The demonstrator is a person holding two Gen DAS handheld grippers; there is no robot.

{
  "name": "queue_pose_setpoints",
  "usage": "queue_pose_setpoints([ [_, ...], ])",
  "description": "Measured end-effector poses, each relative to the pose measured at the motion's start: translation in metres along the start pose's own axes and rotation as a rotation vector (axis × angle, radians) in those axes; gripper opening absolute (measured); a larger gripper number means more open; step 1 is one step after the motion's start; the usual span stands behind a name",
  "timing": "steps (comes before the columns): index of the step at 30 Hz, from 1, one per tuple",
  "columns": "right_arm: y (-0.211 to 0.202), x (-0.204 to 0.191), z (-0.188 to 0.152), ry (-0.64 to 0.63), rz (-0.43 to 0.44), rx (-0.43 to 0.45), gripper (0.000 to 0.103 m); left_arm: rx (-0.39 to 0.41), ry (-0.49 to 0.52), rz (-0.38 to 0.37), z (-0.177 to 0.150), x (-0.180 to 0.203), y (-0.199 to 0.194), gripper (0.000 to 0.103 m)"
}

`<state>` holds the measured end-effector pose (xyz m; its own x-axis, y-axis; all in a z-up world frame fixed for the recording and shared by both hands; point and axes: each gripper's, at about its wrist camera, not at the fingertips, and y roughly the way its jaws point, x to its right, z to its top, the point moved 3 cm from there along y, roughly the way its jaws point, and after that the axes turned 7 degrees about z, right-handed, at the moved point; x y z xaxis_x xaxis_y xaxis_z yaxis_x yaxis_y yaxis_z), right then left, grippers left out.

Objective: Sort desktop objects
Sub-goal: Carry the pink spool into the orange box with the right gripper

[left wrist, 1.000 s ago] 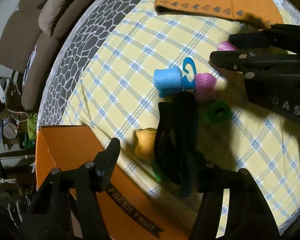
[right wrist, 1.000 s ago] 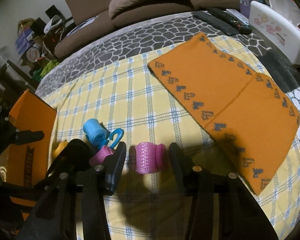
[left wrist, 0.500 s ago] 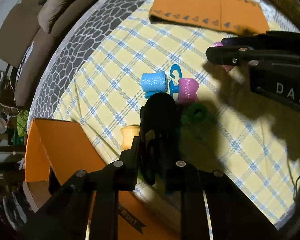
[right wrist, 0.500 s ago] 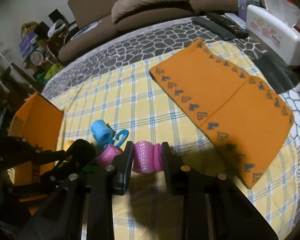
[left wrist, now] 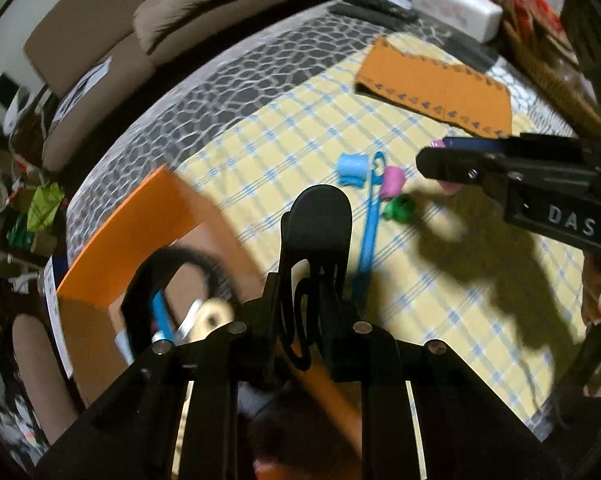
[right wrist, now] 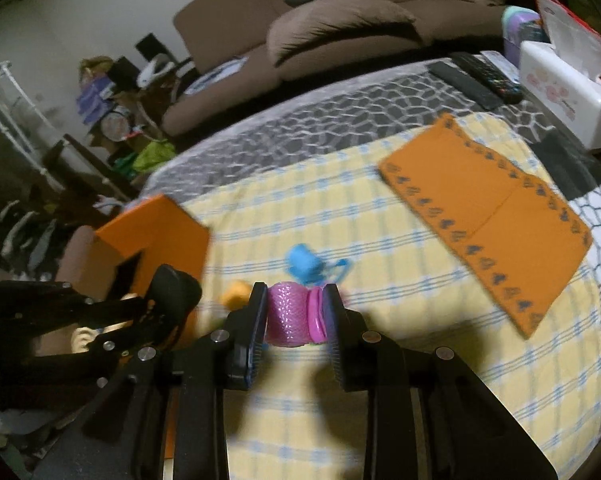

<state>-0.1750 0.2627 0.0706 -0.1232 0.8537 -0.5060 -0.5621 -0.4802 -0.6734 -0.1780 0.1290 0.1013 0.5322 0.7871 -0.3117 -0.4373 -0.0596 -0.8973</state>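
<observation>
Right gripper clamped across pink roller, lifted right of orange box. Probably light, springy, hollow plastic; side grip fits, gentle squeeze. Left gripper pinching black clip over the box edge; rigid, light.

Dim warm overhead light, hard shadows, motion blur, dark fisheye-warped corners.

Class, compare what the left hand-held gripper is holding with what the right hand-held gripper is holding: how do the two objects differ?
The left hand-held gripper holds a black clip; the right hand-held gripper holds a pink ribbed roller. The clip is dark, smooth and stands upright well past the fingers; the roller is bright, textured, stubby and lies sideways between them. Both are clamped and lifted off the checked cloth.
</observation>
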Motion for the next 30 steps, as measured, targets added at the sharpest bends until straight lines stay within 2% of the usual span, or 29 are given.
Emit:
queue_pose_setpoints([
  [11,0.014,-0.116,-0.016,-0.135,0.139,-0.038,0.028,0.04,-0.192,-0.022,-0.079,-0.091,-0.033,0.017],
  [16,0.033,-0.157,-0.032,-0.197,0.159,-0.078,0.028,0.043,-0.249,-0.022,-0.113,-0.123,-0.04,0.017],
  [21,0.056,-0.174,-0.055,-0.232,0.132,-0.132,0.028,0.033,-0.279,-0.017,-0.138,-0.137,-0.04,0.017],
  [30,0.08,-0.18,-0.075,-0.264,0.063,-0.168,0.029,0.03,-0.296,-0.04,-0.16,-0.128,-0.033,0.017],
])
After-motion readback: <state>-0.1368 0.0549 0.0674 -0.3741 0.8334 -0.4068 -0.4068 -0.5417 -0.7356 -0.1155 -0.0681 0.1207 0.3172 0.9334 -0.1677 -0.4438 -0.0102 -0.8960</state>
